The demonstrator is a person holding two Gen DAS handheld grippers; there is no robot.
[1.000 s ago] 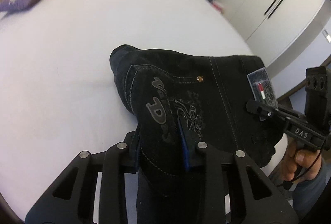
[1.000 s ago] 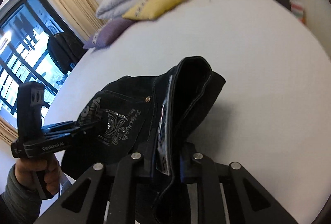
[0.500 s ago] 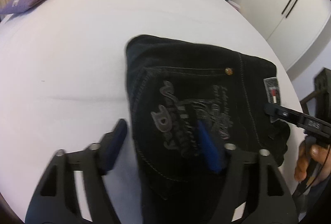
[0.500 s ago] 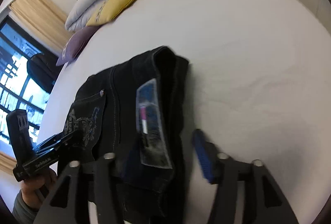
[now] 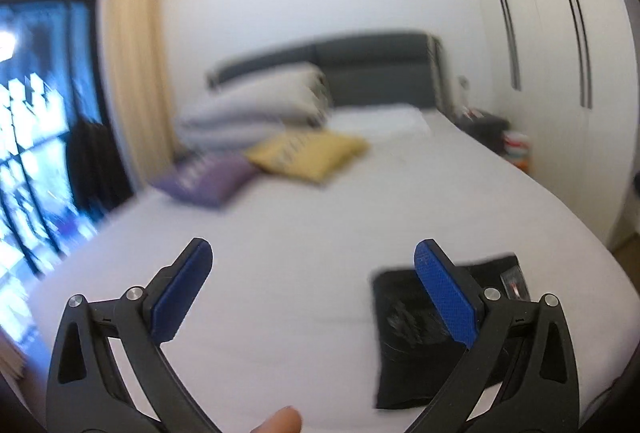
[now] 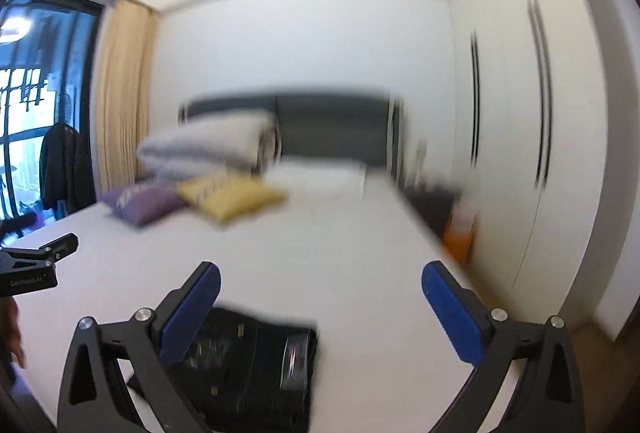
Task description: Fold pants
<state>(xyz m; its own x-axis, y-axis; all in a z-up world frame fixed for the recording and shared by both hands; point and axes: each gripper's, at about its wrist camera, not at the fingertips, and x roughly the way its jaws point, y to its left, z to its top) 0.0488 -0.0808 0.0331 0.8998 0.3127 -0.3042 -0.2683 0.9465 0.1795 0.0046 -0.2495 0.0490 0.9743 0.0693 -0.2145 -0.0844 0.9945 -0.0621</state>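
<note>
One white bed [image 5: 320, 233] fills most of both views, with a dark headboard [image 5: 372, 73] and white wardrobe doors [image 5: 560, 53] to its right. Grey pillows [image 5: 256, 105] are stacked near the headboard; a yellow cushion [image 5: 308, 153] and a purple cushion [image 5: 204, 177] lie in front of them. Black pants [image 6: 248, 365] lie folded into a compact block near the bed's close edge. The left gripper [image 5: 312, 281] is spread wide and holds nothing, above the sheet beside the pants. The right gripper [image 6: 320, 305] is likewise wide apart and empty, above the pants.
</note>
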